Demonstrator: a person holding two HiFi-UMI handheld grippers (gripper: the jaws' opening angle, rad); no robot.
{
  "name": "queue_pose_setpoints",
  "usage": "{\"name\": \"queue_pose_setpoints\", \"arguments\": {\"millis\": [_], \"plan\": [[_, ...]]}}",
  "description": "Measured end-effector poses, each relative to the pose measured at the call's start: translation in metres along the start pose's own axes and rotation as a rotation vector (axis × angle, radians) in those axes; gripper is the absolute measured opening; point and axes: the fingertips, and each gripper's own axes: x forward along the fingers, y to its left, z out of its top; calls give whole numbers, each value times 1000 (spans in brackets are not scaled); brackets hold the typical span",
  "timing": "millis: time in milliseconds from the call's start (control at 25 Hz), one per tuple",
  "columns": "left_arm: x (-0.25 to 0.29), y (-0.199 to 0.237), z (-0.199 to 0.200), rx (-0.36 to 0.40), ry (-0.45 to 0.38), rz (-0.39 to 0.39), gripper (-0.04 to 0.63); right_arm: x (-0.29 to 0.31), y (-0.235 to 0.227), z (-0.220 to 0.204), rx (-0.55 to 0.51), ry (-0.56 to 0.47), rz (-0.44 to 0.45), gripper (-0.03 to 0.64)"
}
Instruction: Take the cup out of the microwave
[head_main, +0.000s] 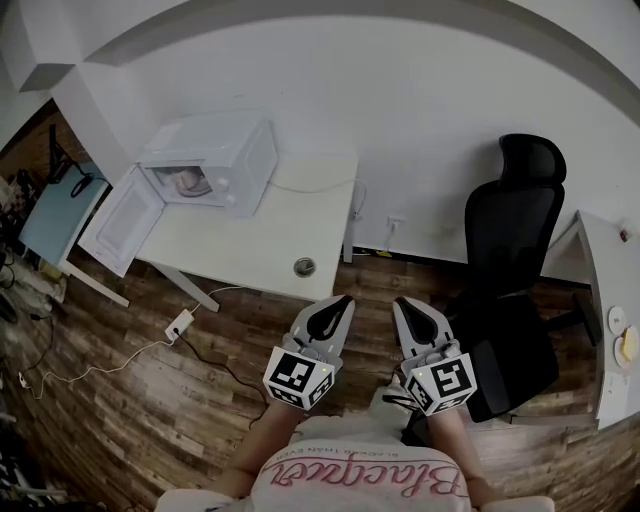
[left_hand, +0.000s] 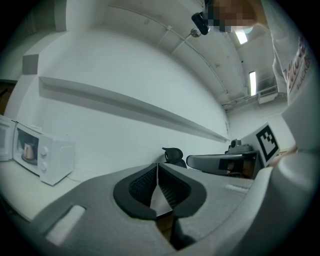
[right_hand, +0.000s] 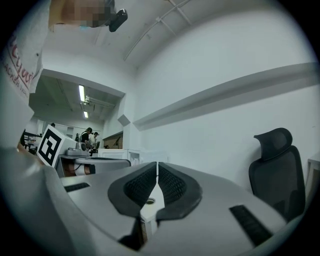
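A white microwave (head_main: 215, 160) stands at the back left of a white table (head_main: 265, 235), its door (head_main: 122, 222) swung open toward the left. Inside its cavity sits a pale cup (head_main: 187, 182), which the left gripper view shows as a small cup (left_hand: 28, 149) inside the microwave (left_hand: 42, 155). My left gripper (head_main: 341, 299) and right gripper (head_main: 400, 302) are side by side over the wooden floor, short of the table's front edge and far from the microwave. Both are shut with nothing between their jaws. In their own views the left gripper (left_hand: 158, 167) and right gripper (right_hand: 157, 165) point level.
A black office chair (head_main: 515, 260) stands right of the table. A power strip (head_main: 179, 324) and cables lie on the floor under the table's left end. A round cable hole (head_main: 304, 266) sits near the table's front edge. A second white desk (head_main: 612, 300) is at far right.
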Motion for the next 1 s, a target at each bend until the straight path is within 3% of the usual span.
{"name": "queue_pose_setpoints", "arguments": {"millis": [480, 1000], "plan": [[-76, 47, 7, -5, -16, 121, 14, 28, 82, 0, -12, 2, 118, 18], [-98, 64, 4, -16, -18, 171, 14, 36, 101, -9, 22, 19, 144, 18]]}}
